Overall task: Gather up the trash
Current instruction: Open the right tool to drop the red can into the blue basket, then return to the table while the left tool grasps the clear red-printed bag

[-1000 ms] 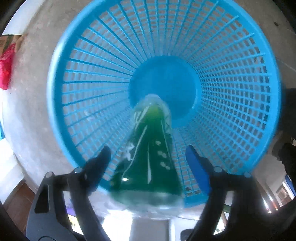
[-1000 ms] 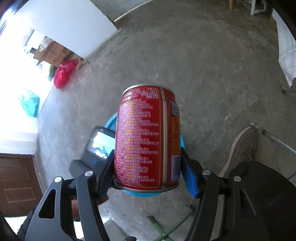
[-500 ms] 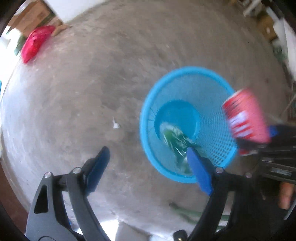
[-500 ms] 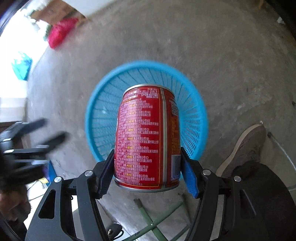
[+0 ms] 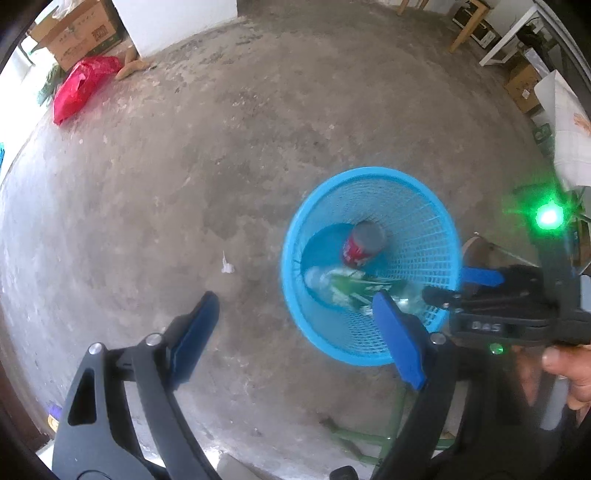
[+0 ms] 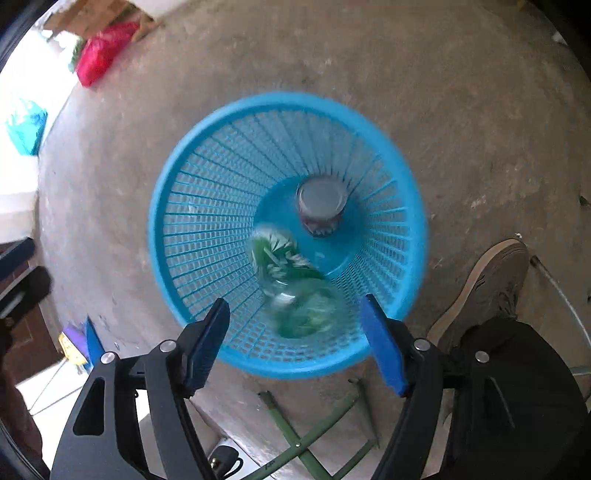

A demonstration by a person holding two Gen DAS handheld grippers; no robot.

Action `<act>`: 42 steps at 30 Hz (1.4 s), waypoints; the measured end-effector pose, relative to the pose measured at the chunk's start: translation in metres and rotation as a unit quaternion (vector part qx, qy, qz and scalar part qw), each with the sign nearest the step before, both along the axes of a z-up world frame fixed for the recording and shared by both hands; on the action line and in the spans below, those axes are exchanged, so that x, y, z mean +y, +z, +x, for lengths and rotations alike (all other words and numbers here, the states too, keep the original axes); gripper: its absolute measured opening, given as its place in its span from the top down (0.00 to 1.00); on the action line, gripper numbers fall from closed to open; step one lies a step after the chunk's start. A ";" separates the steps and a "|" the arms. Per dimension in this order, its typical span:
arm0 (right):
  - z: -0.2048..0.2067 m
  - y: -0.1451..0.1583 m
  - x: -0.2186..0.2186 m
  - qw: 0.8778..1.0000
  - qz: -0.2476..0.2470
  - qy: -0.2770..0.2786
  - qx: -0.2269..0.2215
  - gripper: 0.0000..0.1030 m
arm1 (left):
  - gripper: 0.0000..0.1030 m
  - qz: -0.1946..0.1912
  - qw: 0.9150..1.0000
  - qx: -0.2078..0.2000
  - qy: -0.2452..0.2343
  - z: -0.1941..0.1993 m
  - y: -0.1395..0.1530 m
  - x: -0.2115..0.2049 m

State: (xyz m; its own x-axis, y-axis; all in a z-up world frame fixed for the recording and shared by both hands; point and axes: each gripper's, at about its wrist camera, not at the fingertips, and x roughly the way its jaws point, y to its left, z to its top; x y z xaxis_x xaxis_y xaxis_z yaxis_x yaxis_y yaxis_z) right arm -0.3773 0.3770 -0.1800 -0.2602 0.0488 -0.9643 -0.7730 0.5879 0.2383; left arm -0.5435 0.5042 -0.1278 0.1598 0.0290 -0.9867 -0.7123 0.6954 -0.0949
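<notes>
A blue slatted basket stands on the concrete floor. Inside it the red can stands on end near the bottom, and a green plastic bottle lies slanted against the wall. My right gripper hovers over the basket's near rim, its jaws opening with nothing between them; the left wrist view also shows it at the basket's right. My left gripper hangs open high above the floor, left of the basket, empty.
A small white scrap lies on the floor left of the basket. A red bag and cardboard boxes sit far left by the wall. A shoe stands right of the basket. Green metal legs cross below.
The right gripper moved over the basket and let go of the red can, which now stands inside. The left gripper rose away from the basket after the green bottle dropped in.
</notes>
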 end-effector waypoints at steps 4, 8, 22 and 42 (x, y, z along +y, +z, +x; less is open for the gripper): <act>0.023 0.043 -0.016 0.998 0.054 -0.029 0.003 0.31 | 0.21 0.014 1.000 -0.024 -0.011 0.016 0.026 -0.008; 0.059 0.106 -0.042 0.989 0.131 -0.061 -0.007 0.15 | 0.21 0.034 0.996 -0.071 -0.031 0.043 0.066 -0.022; 0.235 0.278 -0.328 0.909 0.259 -0.242 -0.219 0.06 | 0.13 0.052 0.926 -0.261 -0.269 0.271 0.202 -0.195; 0.324 0.233 -0.650 0.778 0.164 -0.509 -0.330 0.06 | 0.11 -0.094 0.843 -0.304 -0.433 0.546 0.192 -0.498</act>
State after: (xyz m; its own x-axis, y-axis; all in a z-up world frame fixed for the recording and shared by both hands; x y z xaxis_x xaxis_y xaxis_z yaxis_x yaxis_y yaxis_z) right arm -0.0533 -0.2732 0.0530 0.6213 0.1776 -0.7632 0.0346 0.9668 0.2531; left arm 0.0026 0.0062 0.0645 0.5191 -0.5059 -0.6889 0.2759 0.8620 -0.4252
